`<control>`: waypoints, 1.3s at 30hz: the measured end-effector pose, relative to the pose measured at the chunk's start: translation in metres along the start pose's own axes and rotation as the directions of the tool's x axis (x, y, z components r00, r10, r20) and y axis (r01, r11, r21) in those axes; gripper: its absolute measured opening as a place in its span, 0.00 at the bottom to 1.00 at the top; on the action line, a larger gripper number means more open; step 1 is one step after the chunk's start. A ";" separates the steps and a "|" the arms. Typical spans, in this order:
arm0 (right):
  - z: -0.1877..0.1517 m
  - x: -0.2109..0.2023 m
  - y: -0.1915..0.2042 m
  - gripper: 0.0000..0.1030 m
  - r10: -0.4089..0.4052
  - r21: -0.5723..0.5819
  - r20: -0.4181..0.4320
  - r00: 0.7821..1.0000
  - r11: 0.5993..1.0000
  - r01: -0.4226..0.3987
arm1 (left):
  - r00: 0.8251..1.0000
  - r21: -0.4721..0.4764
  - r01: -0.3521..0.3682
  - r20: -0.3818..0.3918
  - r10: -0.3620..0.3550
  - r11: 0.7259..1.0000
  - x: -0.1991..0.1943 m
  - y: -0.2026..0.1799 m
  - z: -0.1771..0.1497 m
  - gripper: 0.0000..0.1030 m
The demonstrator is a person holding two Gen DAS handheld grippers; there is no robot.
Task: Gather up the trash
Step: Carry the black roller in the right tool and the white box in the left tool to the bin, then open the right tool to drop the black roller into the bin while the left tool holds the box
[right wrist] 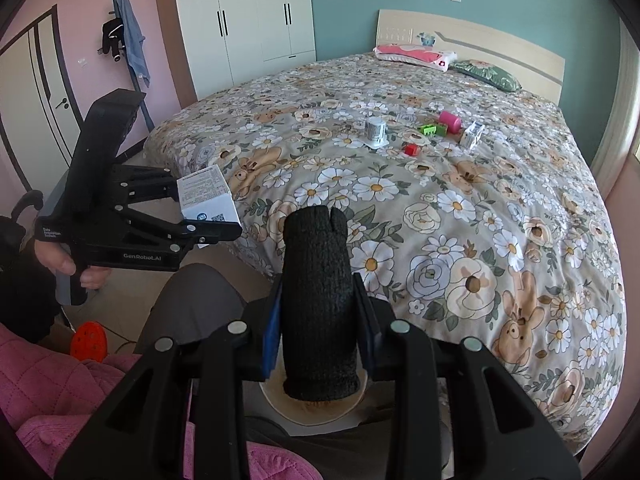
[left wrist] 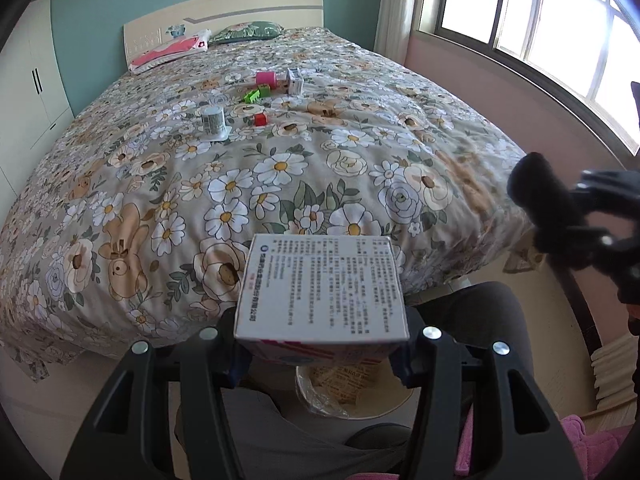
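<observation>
My left gripper (left wrist: pixel 320 344) is shut on a white printed carton (left wrist: pixel 320 284), held flat between its blue pads. Right below it stands a pale bin (left wrist: pixel 400 398) with a plastic liner and some wrappers inside. My right gripper (right wrist: pixel 320 320) is shut on a black knitted glove (right wrist: pixel 316 280) that stands upright between the pads, over the same bin (right wrist: pixel 280 404). In the right wrist view the left gripper (right wrist: pixel 208 212) with its carton (right wrist: pixel 206 196) is at the left. The right gripper (left wrist: pixel 580 216) shows at the right edge of the left wrist view.
On the flowered bed (left wrist: pixel 280 168) lie a white tub (left wrist: pixel 214 120), a red block (left wrist: pixel 260 119), green blocks (left wrist: pixel 256 94), a pink cylinder (left wrist: pixel 266 79) and a small white box (left wrist: pixel 295 81). The person's grey-trousered knees flank the bin. A wardrobe (right wrist: pixel 256 16) stands behind.
</observation>
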State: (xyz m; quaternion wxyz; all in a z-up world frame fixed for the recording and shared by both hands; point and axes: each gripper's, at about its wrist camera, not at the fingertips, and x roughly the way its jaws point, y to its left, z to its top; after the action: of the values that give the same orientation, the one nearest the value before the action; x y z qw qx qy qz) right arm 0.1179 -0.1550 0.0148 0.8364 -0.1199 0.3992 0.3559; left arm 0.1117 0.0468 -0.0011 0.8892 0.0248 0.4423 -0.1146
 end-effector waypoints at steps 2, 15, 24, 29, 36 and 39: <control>-0.011 0.020 -0.004 0.32 0.015 0.021 -0.043 0.999 1.000 -0.015 | 0.998 -0.015 0.022 -0.051 -0.023 1.000 0.019 0.002 -0.009 0.54; -0.094 0.146 -0.021 0.32 0.138 0.188 -0.308 0.941 0.979 -0.082 | 0.928 -0.050 0.097 -0.357 -0.108 0.994 0.140 -0.010 -0.075 0.54; -0.138 0.214 -0.027 0.32 0.179 0.276 -0.435 0.883 0.959 -0.059 | 0.865 -0.085 0.100 -0.486 -0.129 0.991 0.200 -0.013 -0.110 0.54; -0.154 0.248 -0.028 0.32 0.197 0.306 -0.507 0.839 0.951 -0.039 | 0.826 -0.130 0.098 -0.542 -0.153 0.987 0.234 -0.010 -0.122 0.54; -0.172 0.292 -0.038 0.32 0.232 0.375 -0.583 0.779 0.927 0.004 | 0.755 -0.200 0.095 -0.624 -0.202 0.975 0.280 -0.009 -0.140 0.54; -0.181 0.313 -0.045 0.32 0.249 0.403 -0.609 0.753 0.915 0.023 | 0.733 -0.217 0.094 -0.646 -0.215 0.972 0.297 -0.008 -0.144 0.54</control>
State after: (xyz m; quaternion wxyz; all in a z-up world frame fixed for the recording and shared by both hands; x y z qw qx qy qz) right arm 0.1776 -0.1182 -0.3428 0.6293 -0.0436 0.7320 0.2573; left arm 0.1699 0.0055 -0.3235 0.6592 -0.0486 0.7383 -0.1340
